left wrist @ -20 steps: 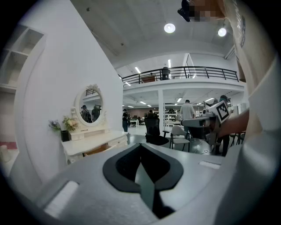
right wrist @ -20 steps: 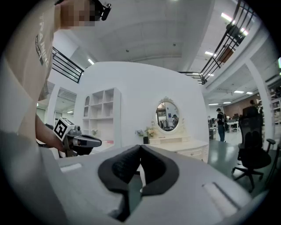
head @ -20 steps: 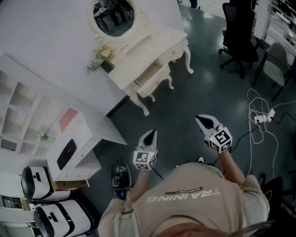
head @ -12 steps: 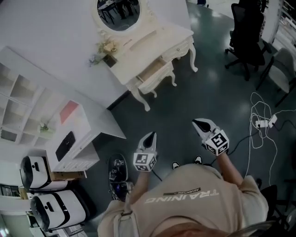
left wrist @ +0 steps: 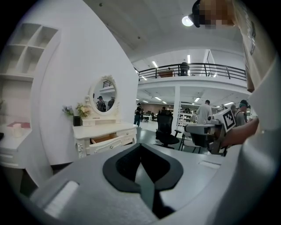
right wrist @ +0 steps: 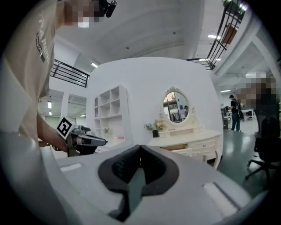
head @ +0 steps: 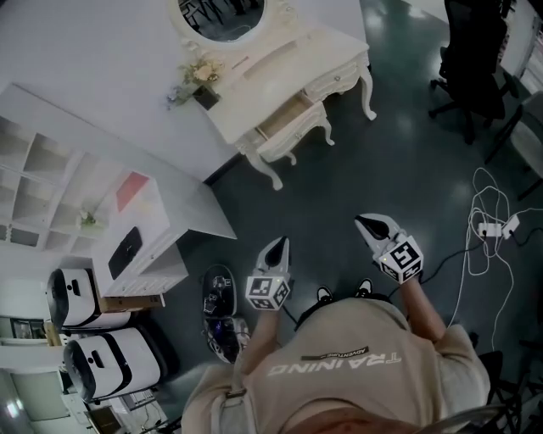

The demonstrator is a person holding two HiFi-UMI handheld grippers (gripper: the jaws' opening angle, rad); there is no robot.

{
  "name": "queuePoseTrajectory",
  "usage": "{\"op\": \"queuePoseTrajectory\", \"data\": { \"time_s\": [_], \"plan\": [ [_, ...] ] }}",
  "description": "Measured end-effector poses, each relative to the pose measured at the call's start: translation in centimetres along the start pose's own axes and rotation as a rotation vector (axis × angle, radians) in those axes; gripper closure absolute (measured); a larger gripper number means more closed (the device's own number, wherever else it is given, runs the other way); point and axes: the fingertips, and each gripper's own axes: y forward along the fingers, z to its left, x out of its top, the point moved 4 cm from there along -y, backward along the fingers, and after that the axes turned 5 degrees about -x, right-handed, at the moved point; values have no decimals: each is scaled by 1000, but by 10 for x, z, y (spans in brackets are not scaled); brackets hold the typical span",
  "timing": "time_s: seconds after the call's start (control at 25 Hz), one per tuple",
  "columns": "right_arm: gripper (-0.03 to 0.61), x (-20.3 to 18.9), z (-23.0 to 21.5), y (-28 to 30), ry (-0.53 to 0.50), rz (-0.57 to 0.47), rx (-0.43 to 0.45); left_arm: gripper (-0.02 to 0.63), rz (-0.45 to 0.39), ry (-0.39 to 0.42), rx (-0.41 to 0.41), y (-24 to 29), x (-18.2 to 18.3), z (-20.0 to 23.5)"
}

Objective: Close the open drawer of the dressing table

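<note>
The cream dressing table (head: 299, 66) stands against the white wall at the top of the head view, under an oval mirror (head: 219, 12). Its left drawer (head: 285, 118) is pulled out. Both grippers are held in front of the person's chest, well short of the table, over the dark floor. My left gripper (head: 277, 247) is shut with nothing in it, and so is my right gripper (head: 374, 226). The left gripper view shows the dressing table (left wrist: 105, 134) and its open drawer (left wrist: 104, 139) far ahead. In the right gripper view the dressing table (right wrist: 189, 139) is also distant.
A white shelf unit (head: 47, 182) and a low white cabinet (head: 140, 246) stand on the left. White machines (head: 97, 369) and a small black device (head: 219, 298) are at the lower left. A black office chair (head: 477, 59) and floor cables (head: 492, 229) lie to the right.
The dressing table has shifted up and to the right in the head view as the person moves. Both grippers keep the same pose and stay shut.
</note>
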Motion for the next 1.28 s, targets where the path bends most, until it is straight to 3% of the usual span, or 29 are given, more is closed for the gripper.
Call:
{"op": "queuePoseTrajectory", "data": {
  "time_s": [0.2, 0.32, 0.56, 0.92, 1.12, 1.28],
  "plan": [
    [575, -20, -22, 17, 14, 35, 38, 606, -21, -91, 45, 27, -3, 12],
    [575, -29, -27, 30, 52, 60, 42, 606, 13, -90, 41, 37, -10, 23],
    [575, -12, -46, 93, -5, 100, 4, 606, 16, -61, -29, 81, -9, 80],
    [575, 20, -54, 193, -9, 147, -88, 606, 11, -20, -157, 163, 15, 175],
    [575, 19, -61, 231, -15, 190, -83, 606, 17, -38, -192, 197, 20, 202],
    [575, 13, -92, 263, -25, 220, -57, 606, 32, -61, -182, 229, 18, 216]
  ]
}}
